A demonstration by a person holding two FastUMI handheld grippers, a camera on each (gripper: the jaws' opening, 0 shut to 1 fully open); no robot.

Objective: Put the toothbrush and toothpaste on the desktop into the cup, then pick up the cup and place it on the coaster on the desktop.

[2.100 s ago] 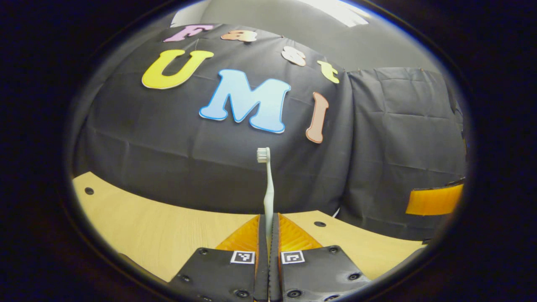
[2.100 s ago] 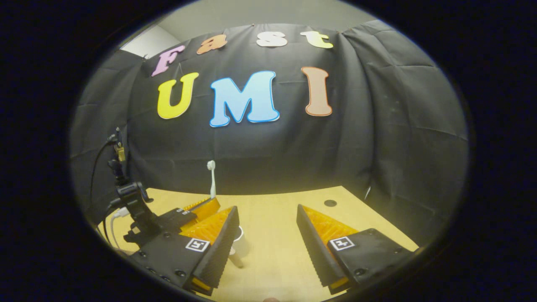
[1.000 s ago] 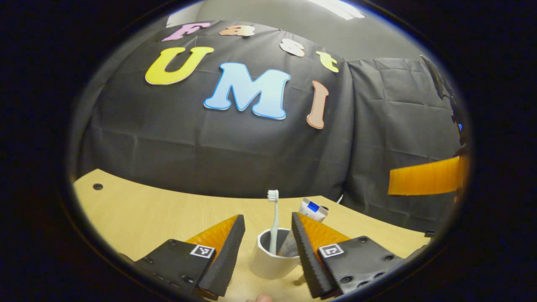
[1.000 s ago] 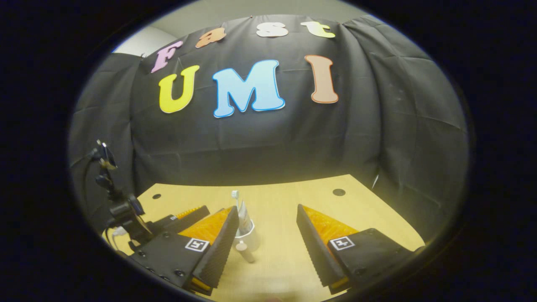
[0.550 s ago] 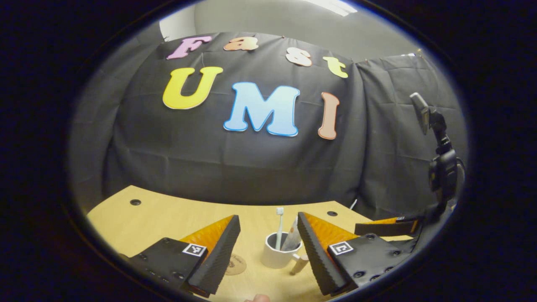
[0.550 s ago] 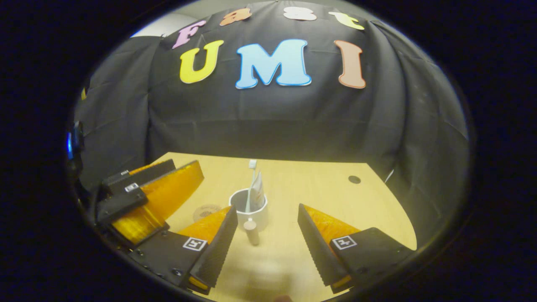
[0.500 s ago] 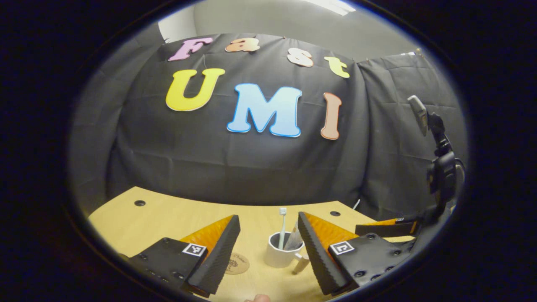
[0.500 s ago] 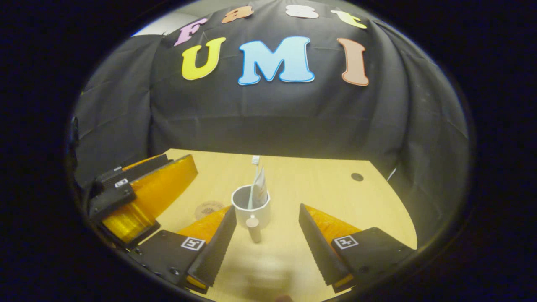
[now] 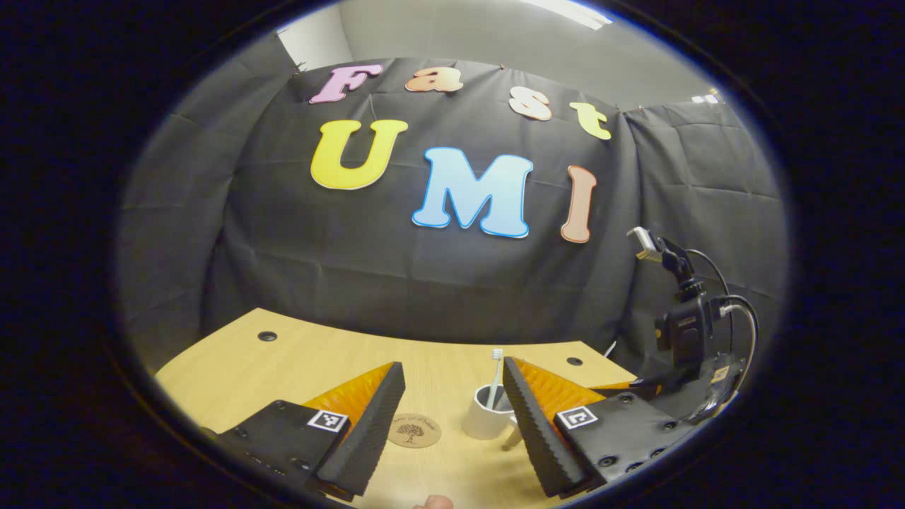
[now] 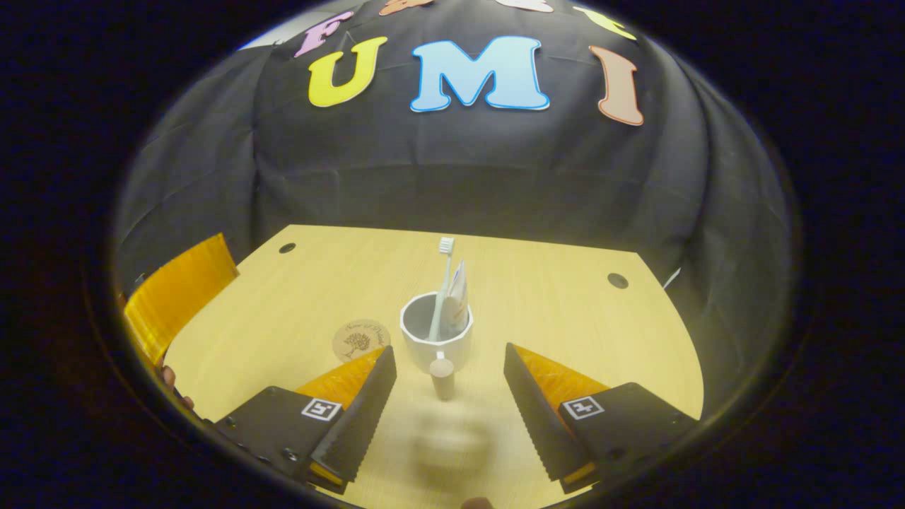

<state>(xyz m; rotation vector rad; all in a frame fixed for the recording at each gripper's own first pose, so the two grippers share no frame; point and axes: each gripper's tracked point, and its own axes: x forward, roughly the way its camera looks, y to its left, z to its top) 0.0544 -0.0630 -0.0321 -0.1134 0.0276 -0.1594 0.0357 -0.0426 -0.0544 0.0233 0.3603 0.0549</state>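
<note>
Right gripper (image 10: pixel 450 396) held with jaws wide apart, clamped on nothing, tilted down over the wooden desktop (image 10: pixel 565 311). Straight ahead of the gap between the jaws, and just beyond the fingertips, stands the white cup (image 10: pixel 436 341), upright on the bare wood. Upright inside it: the toothbrush (image 10: pixel 443 283), bristles up, and beside it the toothpaste (image 10: pixel 458 300) tube, leaning on the rim. Pointing back toward the gap, a short wooden handle (image 10: pixel 442 377) on the cup's near side. Beyond the left jaw's tip and just beside the cup, apart from it, lies the round coaster (image 10: pixel 361 339), flat and bare.

Left gripper (image 9: pixel 452 417) likewise spread wide, gripping nothing. Ahead of its gap, close to the right jaw, the same cup (image 9: pixel 486 422) with the toothbrush (image 9: pixel 495 375) rising from it; toothpaste probably behind the right finger there, too hidden to make out. Coaster (image 9: pixel 414 430) nearer the left jaw, just beside the cup, not under it. Farther off past the right jaw, the other gripper's dark body and cables (image 9: pixel 689 332), at the desktop's edge.
</note>
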